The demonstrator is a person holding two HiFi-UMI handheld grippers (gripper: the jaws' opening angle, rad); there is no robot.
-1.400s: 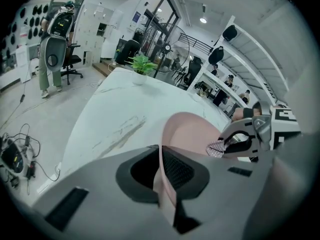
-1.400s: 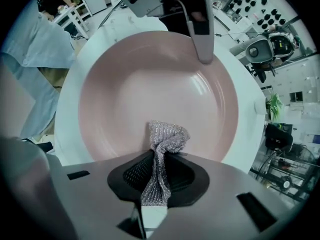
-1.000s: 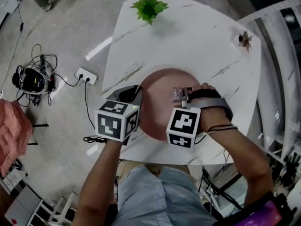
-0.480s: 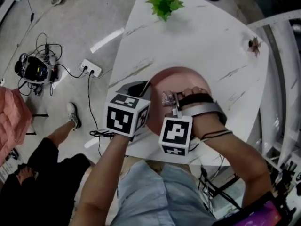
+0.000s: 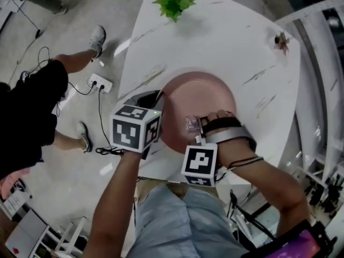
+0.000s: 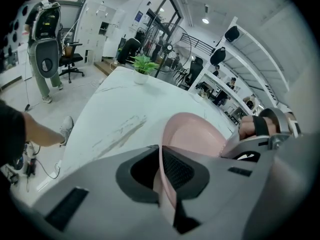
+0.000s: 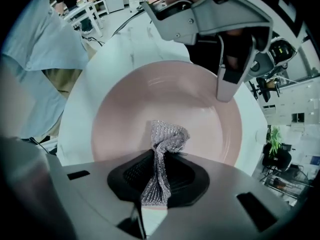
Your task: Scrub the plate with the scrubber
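Observation:
A pink plate [image 5: 207,93] lies on the white marble table [image 5: 231,42], close to its near edge. My left gripper [image 5: 160,98] is shut on the plate's left rim; in the left gripper view the rim [image 6: 165,176] runs between the jaws, which press on it. My right gripper [image 5: 196,125] is shut on a silvery mesh scrubber [image 5: 191,124]. The scrubber [image 7: 167,136] is bunched up, and its free end rests on the near part of the plate [image 7: 150,94]. In the right gripper view the left gripper [image 7: 227,86] clamps the far rim.
A small green potted plant [image 5: 172,3] stands at the table's far end, and a small dark ornament [image 5: 280,41] at its far right. A person in dark clothes [image 5: 32,106] stands on the floor to the left, near a power strip [image 5: 100,83] with cables.
My right gripper has drawn the scrubber across the plate toward its near edge. The left gripper keeps hold of the rim. A person has walked in at the left.

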